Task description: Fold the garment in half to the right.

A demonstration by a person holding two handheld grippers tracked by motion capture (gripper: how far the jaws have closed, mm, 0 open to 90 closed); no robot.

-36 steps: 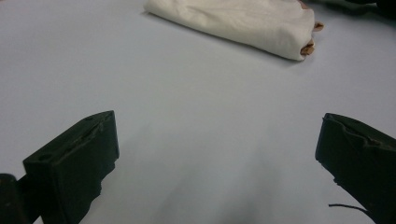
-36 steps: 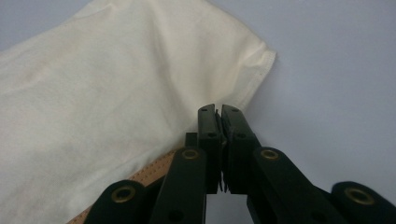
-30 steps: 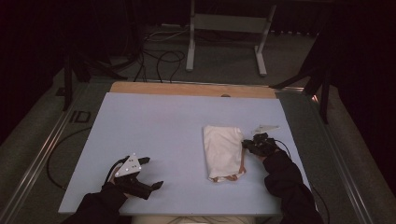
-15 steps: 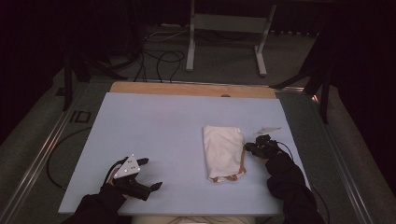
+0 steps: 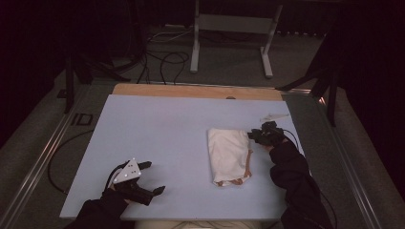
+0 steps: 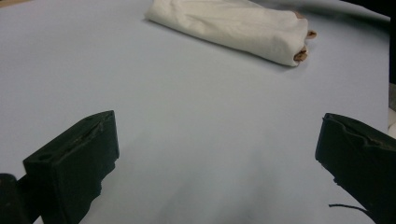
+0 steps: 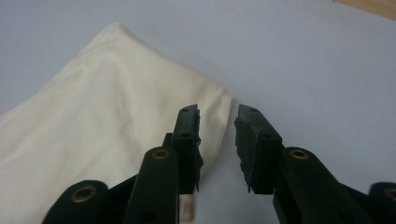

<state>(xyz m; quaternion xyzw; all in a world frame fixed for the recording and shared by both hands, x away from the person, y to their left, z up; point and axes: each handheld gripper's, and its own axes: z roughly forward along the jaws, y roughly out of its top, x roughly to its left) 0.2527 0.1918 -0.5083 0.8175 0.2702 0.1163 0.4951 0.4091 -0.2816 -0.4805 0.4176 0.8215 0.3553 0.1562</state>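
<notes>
The high view is dim and grainy, its upper corners and side edges sinking into near black, while the pale blue-grey desk (image 5: 157,143) at the centre catches soft, even light. Both gripper views are brighter, without glare. The black jaws at their lower edges are softly blurred, with faint shadows beneath.

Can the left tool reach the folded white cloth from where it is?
Probably yes. The left tool sits open on the blue mat, and bare mat lies between it and the folded cloth. Nothing blocks the path; the right tool stays at the cloth's far side.

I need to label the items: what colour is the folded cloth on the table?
The folded cloth is cream white, with a brownish-orange edge at one end; the left gripper view shows it best.
</notes>
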